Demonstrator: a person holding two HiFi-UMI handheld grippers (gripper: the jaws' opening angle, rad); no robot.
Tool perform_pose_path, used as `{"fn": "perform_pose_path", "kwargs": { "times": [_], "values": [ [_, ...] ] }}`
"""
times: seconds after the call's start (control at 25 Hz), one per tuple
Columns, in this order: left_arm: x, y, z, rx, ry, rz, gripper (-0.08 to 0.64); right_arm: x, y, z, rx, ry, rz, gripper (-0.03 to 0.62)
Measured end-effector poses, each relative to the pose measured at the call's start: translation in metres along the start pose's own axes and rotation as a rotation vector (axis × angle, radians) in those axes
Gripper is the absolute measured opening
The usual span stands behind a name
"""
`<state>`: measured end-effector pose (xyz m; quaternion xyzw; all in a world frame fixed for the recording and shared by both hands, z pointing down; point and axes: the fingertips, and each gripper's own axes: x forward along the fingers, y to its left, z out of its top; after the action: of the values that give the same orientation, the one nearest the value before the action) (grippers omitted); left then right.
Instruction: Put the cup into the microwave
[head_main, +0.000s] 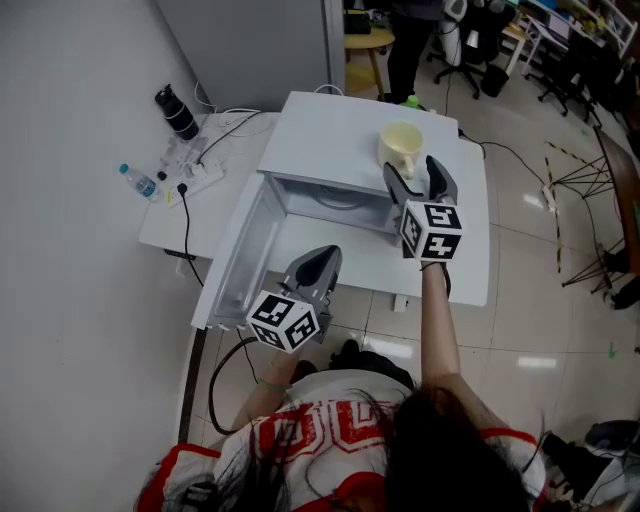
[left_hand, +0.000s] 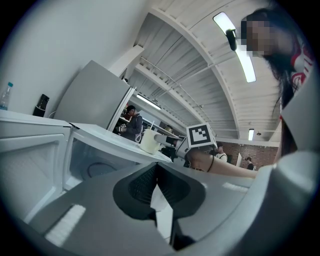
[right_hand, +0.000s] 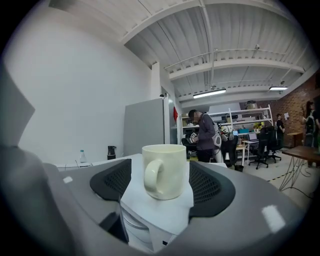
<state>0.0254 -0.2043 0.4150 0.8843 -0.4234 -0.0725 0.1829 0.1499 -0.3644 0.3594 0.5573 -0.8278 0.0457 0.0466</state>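
Barely begun — with the door (head_main: 240, 262) open, right gripper (head_main: 415, 170) spread before the cream mug (head_main: 400, 147) atop the microwave (head_main: 320, 135), left gripper (head_main: 316, 262) pinched together, empty. Still to grip, set inside.

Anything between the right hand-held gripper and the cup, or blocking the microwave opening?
Nothing visible. The cup stands on top of the microwave, straight ahead of the right hand-held gripper, whose jaws are open and not touching it. The door is swung wide; only the turntable shows inside.

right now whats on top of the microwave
A cream cup stands upright on the microwave top; nothing else is visible there. The right gripper covers part of the top's front edge.
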Motion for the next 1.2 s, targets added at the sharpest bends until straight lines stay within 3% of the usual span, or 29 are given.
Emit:
{"fn": "perform_pose_path", "kwargs": {
  "times": [0.4,0.76,1.2],
  "values": [
    [0.001,0.005,0.002,-0.019,-0.014,-0.002,-0.003,0.041,-0.003,0.005,0.025,0.067,0.019,0.414],
    [-0.004,0.009,0.002,-0.033,-0.020,0.008,-0.003,0.065,-0.011,0.003,0.001,0.126,-0.015,0.420],
    [-0.013,0.017,0.004,-0.034,-0.031,0.038,-0.004,0.073,-0.012,0.003,-0.006,0.129,-0.019,0.440]
  ]
}}
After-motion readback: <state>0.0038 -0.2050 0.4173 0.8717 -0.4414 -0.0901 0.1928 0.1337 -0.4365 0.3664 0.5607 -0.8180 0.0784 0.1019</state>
